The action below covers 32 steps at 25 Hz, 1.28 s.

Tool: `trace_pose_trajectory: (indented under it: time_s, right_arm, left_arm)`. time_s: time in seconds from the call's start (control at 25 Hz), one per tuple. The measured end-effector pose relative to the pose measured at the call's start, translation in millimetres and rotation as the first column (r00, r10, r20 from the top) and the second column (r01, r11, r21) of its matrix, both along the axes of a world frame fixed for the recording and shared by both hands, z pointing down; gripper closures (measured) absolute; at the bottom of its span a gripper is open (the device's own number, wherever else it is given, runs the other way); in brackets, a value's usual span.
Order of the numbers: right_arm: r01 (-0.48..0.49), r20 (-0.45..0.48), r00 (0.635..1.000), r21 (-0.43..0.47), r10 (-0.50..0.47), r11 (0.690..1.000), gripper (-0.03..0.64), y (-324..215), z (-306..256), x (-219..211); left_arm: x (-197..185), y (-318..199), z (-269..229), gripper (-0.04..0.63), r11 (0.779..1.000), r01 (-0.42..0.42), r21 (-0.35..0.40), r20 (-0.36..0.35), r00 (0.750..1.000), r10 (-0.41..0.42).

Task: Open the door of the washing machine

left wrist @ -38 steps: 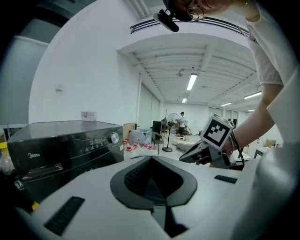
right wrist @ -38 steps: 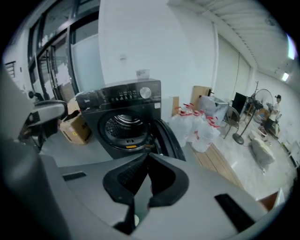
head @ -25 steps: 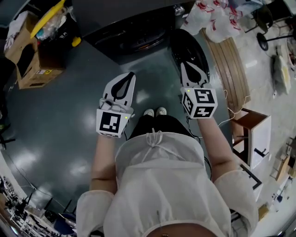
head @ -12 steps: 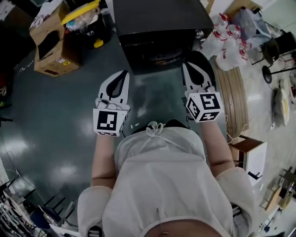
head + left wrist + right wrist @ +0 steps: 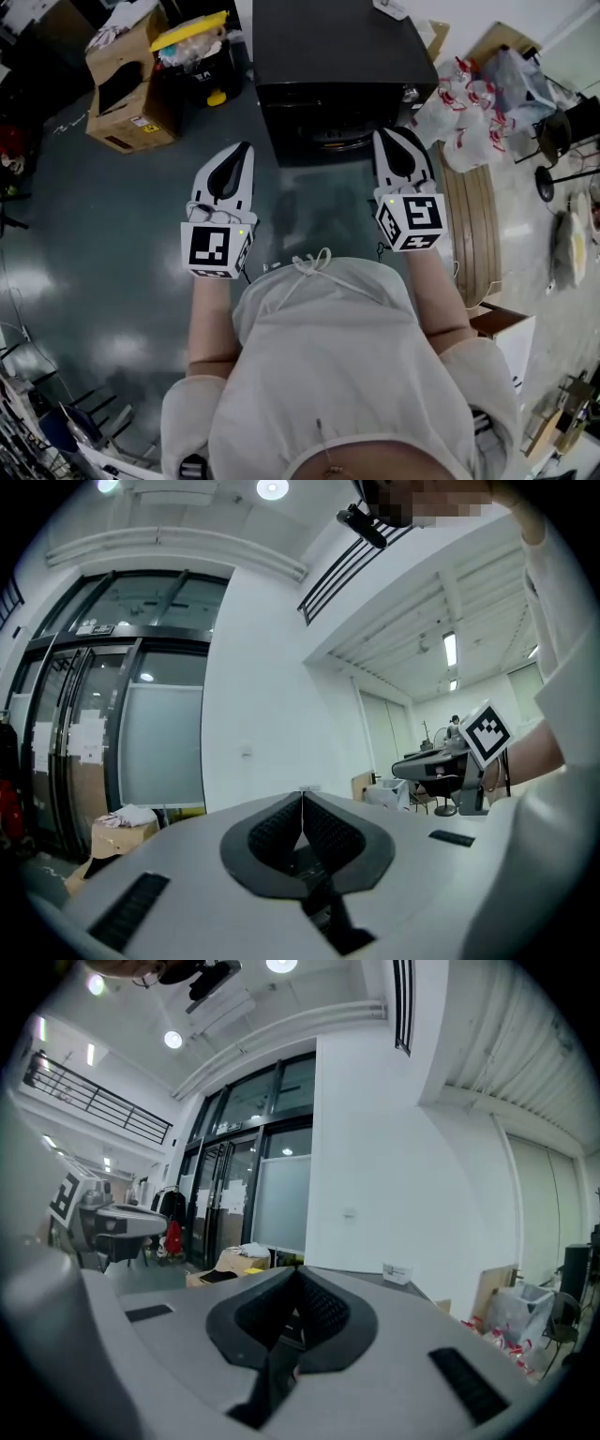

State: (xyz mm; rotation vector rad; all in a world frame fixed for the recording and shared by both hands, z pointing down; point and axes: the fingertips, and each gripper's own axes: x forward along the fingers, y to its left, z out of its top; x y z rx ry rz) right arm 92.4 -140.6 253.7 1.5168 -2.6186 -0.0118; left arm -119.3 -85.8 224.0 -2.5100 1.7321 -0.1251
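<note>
Cardboard box left of washing machine; bags right

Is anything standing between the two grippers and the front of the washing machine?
Nothing visible. Only floor lies between the left gripper, the right gripper and the washing machine; the cardboard box and plastic bags stand off to its sides.
</note>
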Motion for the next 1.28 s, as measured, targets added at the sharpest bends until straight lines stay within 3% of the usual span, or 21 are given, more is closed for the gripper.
trace_pose_trajectory:
  time_s: [0.56, 1.28]
  right_arm:
    - [0.092, 0.000, 0.996, 0.018, -0.092, 0.996, 0.615, 12.6, -7.0, 10.1]
    - [0.086, 0.033, 0.996, 0.031, -0.087, 0.996, 0.615, 13.8, -9.5, 19.4]
  left_arm:
    - [26.1, -2.6, -0.4, 0.574, 1.000, -0.004, -0.024, 0.001, 1.000, 0.004]
    - [40.4, -7.9, 2.0, 0.574, 0.999, -0.018, -0.044, 0.000, 1.000, 0.018]
